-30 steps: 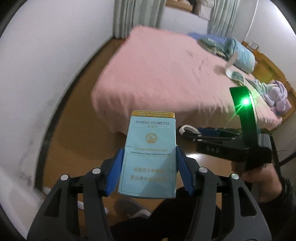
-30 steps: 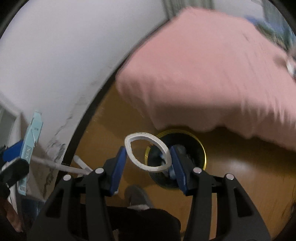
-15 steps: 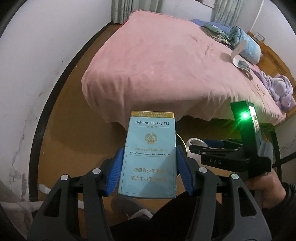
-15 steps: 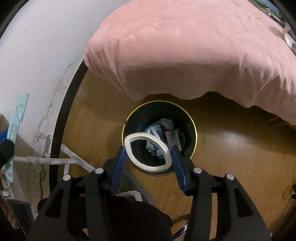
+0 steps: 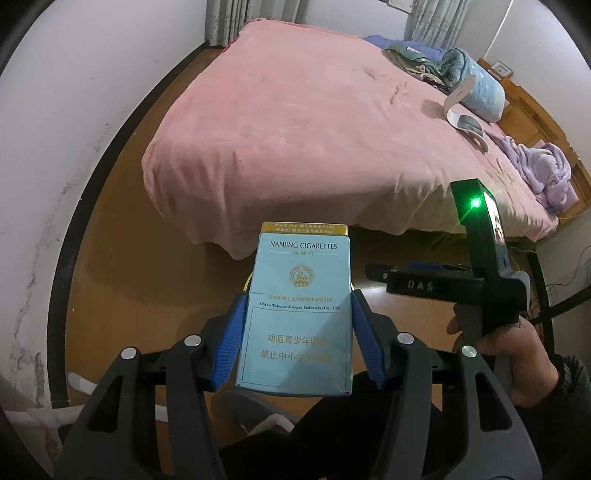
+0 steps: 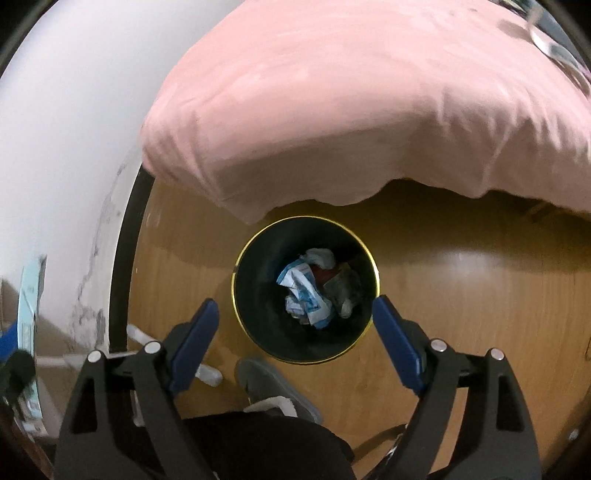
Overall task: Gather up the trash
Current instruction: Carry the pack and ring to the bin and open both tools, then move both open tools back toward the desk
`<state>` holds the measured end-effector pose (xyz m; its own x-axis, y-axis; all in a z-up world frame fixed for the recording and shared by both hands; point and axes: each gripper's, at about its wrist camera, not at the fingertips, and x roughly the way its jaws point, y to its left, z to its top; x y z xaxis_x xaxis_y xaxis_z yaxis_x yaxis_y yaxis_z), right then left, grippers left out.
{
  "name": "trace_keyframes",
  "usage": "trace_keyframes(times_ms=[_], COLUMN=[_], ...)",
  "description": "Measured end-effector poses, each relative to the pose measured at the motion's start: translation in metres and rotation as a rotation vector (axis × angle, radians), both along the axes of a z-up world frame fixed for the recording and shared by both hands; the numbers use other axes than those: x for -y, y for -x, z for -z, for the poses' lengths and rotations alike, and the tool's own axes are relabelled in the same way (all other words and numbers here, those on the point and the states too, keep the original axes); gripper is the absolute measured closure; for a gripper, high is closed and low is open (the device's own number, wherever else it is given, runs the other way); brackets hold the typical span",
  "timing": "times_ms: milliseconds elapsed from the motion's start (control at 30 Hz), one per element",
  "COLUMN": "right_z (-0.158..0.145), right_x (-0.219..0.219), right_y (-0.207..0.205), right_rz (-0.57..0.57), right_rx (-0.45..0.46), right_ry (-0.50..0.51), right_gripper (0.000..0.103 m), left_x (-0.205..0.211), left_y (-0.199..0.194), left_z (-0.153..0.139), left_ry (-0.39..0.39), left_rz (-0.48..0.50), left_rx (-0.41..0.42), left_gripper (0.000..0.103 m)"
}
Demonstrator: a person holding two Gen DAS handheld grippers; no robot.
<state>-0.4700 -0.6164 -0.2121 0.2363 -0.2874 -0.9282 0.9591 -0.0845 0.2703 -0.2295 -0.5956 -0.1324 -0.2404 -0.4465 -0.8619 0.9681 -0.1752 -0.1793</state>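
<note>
Pink-covered bed on glossy wooden floor, beside scuffed white wall.

I'm in a home bedroom: a bed under a pink blanket fills most of my view, with crumpled bedding and purple clothing by the wooden headboard. Curtains hang beyond, and a black bin of crumpled trash stands on the wood floor.

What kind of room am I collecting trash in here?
Most likely a bedroom: a bed with a pink cover, a rolled blue quilt near its head, and a small black trash bin on the wooden floor.
</note>
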Motion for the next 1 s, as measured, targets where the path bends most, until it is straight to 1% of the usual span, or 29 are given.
trace_keyframes(times_ms=[67,100,133,167,200,267,400,500,567,633,733,767,800,867,900,967,1000], right_z=[0.0,0.0,-0.001,-0.001,-0.002,-0.004,-0.006,-0.006,-0.008,-0.012,-0.027,-0.037,-0.044,-0.06,-0.07,-0.089,-0.098], right_x=[-0.001,-0.002,-0.002,-0.003,-0.003,-0.003,-0.004,-0.005,-0.005,-0.005,-0.005,-0.006,-0.007,-0.01,-0.013,-0.023,-0.028], right_y=[0.011,0.017,0.021,0.025,0.029,0.031,0.025,0.017,0.01,0.003,-0.01,-0.017,-0.021,-0.035,-0.047,-0.074,-0.086], right_rz=[0.047,0.072,0.09,0.108,0.122,0.129,0.105,0.074,0.05,0.035,0.001,-0.015,-0.027,-0.066,-0.096,-0.167,-0.197], right_rx=[0.014,0.025,0.031,0.033,0.033,0.037,0.028,0.014,-0.005,-0.019,-0.04,-0.051,-0.056,-0.062,-0.061,-0.05,-0.044], right_ry=[-0.003,-0.004,-0.003,0.0,0.005,0.011,0.018,0.021,0.025,0.039,0.088,0.117,0.137,0.181,0.203,0.241,0.259], right_gripper=[0.021,0.021,0.021,0.021,0.021,0.021,0.021,0.02,0.018,0.018,0.017,0.016,0.016,0.016,0.016,0.016,0.016], left_x=[0.002,0.005,0.007,0.008,0.009,0.007,0.006,0.006,0.004,0.001,-0.007,-0.012,-0.017,-0.036,-0.052,-0.089,-0.122], left_y=[0.002,0.005,0.006,0.008,0.008,0.009,0.008,0.007,0.008,0.008,0.004,-0.001,-0.007,-0.024,-0.035,-0.058,-0.078], left_z=[0.001,0.002,0.002,0.003,0.003,0.001,0.001,0.0,-0.002,-0.006,-0.012,-0.019,-0.024,-0.045,-0.06,-0.089,-0.109], left_ry=[0.004,-0.002,-0.007,-0.009,0.005,0.027,0.008,0.012,0.016,0.033,0.06,0.072,0.075,0.074,0.079,0.132,0.176], left_rz=[0.008,0.018,0.02,0.018,0.002,0.0,-0.012,-0.019,-0.023,-0.032,-0.042,-0.084,-0.118,-0.173,-0.195,-0.233,-0.28], left_rx=[-0.015,-0.035,-0.046,-0.049,-0.043,-0.024,-0.028,-0.017,-0.008,0.007,0.023,0.054,0.061,0.015,0.011,0.032,0.066], left_gripper=[0.048,0.047,0.037,0.018,0.014,0.014,0.014,0.014,0.011,0.01,0.01,0.01,0.01,0.01,0.01,0.01,0.01])
